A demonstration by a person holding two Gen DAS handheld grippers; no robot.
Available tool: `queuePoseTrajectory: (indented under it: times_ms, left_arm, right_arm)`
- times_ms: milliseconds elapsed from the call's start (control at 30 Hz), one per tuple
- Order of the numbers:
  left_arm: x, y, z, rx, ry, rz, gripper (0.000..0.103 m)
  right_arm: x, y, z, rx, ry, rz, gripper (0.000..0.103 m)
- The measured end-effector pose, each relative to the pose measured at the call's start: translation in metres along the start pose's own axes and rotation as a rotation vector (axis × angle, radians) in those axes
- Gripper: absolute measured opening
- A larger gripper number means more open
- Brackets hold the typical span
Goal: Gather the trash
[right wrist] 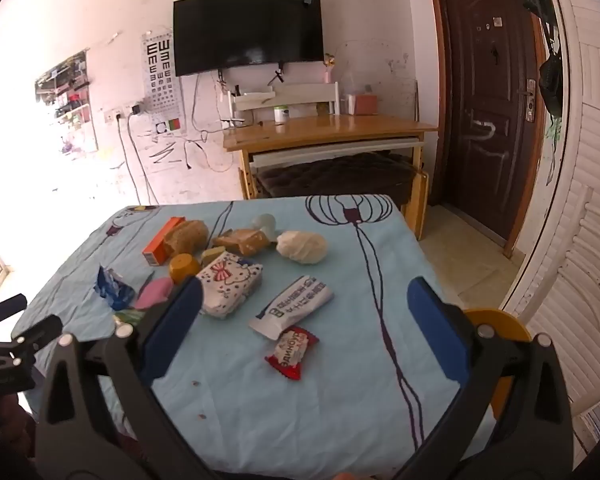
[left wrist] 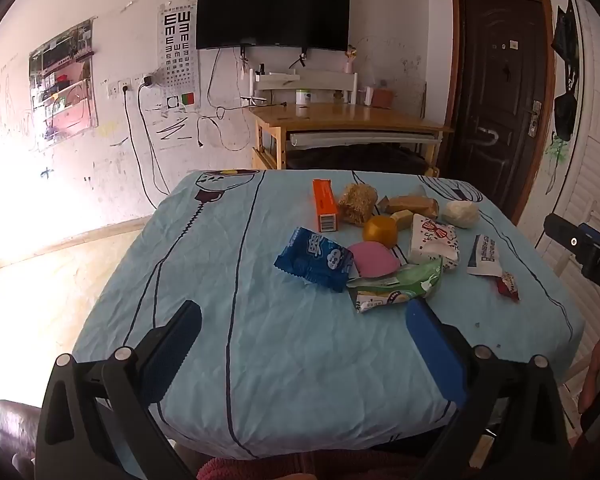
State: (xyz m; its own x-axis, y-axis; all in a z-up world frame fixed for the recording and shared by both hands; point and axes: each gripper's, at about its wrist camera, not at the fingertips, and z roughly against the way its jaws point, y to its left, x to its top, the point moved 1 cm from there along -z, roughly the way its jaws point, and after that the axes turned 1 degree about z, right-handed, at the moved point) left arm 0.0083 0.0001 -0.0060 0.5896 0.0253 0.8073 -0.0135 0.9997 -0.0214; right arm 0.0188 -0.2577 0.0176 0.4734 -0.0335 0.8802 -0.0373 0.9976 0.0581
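Inspection finds two hand-held grippers, both empty. The left gripper point(left wrist: 304, 320) hovers over the near part of the table point(left wrist: 260, 360) with its jaws spread wide; the right gripper point(right wrist: 305, 300) hangs likewise over the table's right near side, jaws wide apart and nothing between them. The table carries a light blue patterned cloth, and the litter lies gathered on its far right half. Counted items: one orange carton point(left wrist: 325, 205), one brown crumbly block point(left wrist: 357, 203), one clear-wrapped tan packet point(left wrist: 414, 204), one small yellowish piece point(left wrist: 402, 215), one white crumpled ball point(left wrist: 461, 213), one amber cup point(left wrist: 380, 231) lying on its side, one pink disc point(left wrist: 373, 259), one blue wrapper point(left wrist: 315, 259), one green wrapper point(left wrist: 396, 286), one white tissue pack with a bow print point(left wrist: 434, 242), one white sachet with blue print point(right wrist: 292, 306), and one red candy wrapper point(right wrist: 292, 353). The green wrapper lies just ahead of the left gripper's right finger; the sachet and red candy wrapper lie touching, between the right gripper's fingers in its view. Beyond stand one wooden desk point(right wrist: 328, 130), one wall television point(right wrist: 248, 32) and one dark door point(right wrist: 488, 100).
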Motion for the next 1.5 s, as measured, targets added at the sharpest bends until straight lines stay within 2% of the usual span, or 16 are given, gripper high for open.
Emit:
queuePoseTrajectory:
  times_ms: [1500]
  left_arm:
    - [-0.0046, 0.0042, -0.0048, -0.004, 0.007, 0.008, 0.097]
  right_arm:
    - [-0.0006, 0.0057, 0.0037, 0.015, -0.001, 0.013, 0.099]
